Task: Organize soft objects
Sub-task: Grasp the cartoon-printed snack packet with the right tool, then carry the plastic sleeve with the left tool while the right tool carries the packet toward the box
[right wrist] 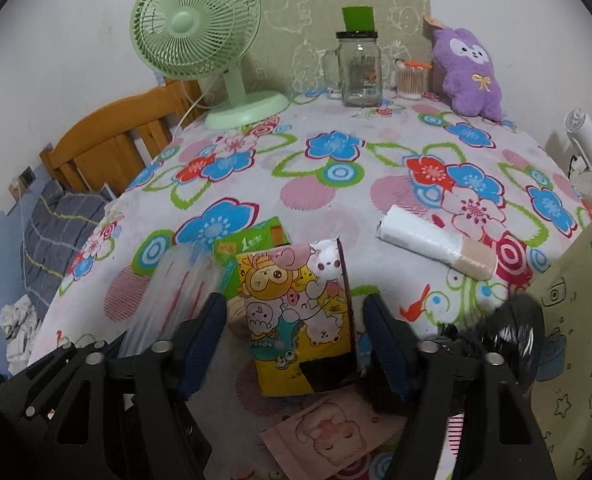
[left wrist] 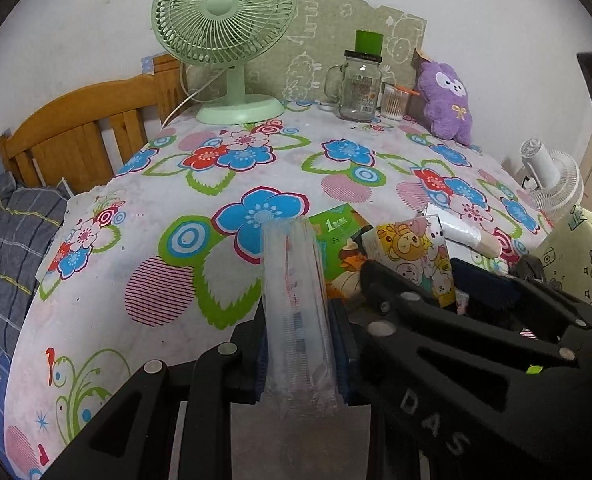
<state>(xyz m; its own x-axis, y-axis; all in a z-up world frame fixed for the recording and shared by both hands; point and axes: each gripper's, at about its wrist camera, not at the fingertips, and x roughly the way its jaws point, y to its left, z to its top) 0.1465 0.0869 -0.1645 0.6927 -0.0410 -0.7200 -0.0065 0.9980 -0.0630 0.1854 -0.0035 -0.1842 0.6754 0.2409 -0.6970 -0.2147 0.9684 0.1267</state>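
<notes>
clear plastic pack (left wrist: 296, 300) upright, cartoon pack (right wrist: 300, 312) beside

Soft, even indoor light; strong fisheye bending, dark vignetted corners.

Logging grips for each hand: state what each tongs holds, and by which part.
Left tongs are shut on the clear plastic packet, clamped at its near end. Right tongs stand open around the cartoon tissue pack, gripping nothing.

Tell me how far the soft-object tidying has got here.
Nothing looks finished. In hand: left gripper is shut on a clear plastic pack; right gripper straddles the cartoon tissue pack, not yet gripping. Left: green pack, white roll, purple plush.
</notes>
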